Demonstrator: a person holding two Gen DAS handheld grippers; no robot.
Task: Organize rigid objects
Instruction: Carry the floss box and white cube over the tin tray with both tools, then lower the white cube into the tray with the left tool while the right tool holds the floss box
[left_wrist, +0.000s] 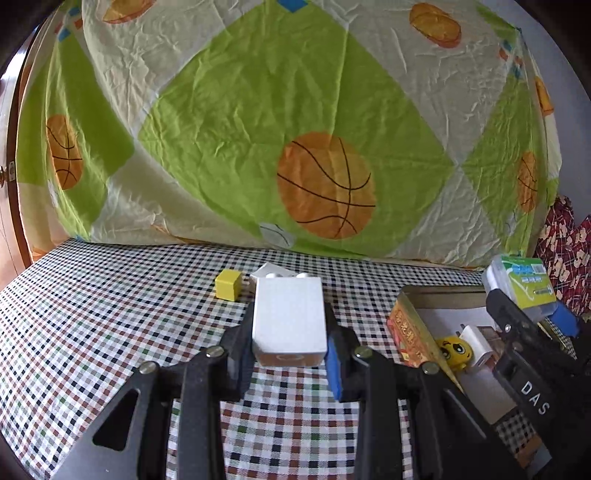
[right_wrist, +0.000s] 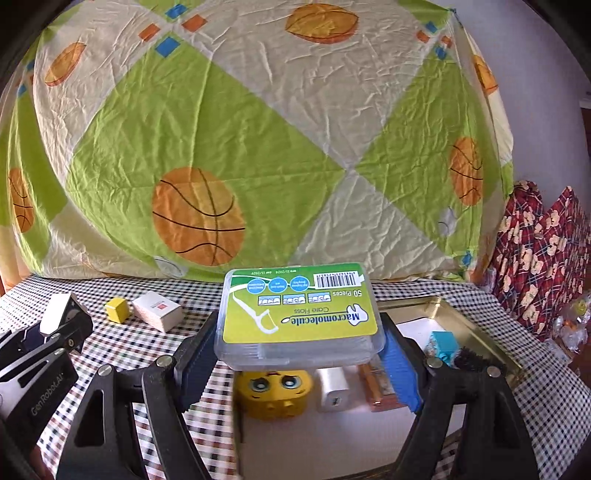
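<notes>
My left gripper (left_wrist: 290, 332) is shut on a white charger block (left_wrist: 290, 317) and holds it just above the checkered cloth. My right gripper (right_wrist: 299, 343) is shut on a clear floss box (right_wrist: 299, 317) with a green label, held above the gold tin tray (right_wrist: 476, 332). The right gripper and floss box also show at the right of the left wrist view (left_wrist: 521, 284). In the tray lie a yellow face toy (right_wrist: 273, 393), a small white charger (right_wrist: 332, 389), an orange pack (right_wrist: 376, 384) and a teal block (right_wrist: 443, 343).
A yellow cube (left_wrist: 229, 284) and a white box (right_wrist: 157, 310) lie on the checkered cloth (left_wrist: 92, 314) behind my left gripper. A basketball-print sheet (left_wrist: 295, 129) hangs behind. Red patterned fabric (right_wrist: 543, 258) is at the right.
</notes>
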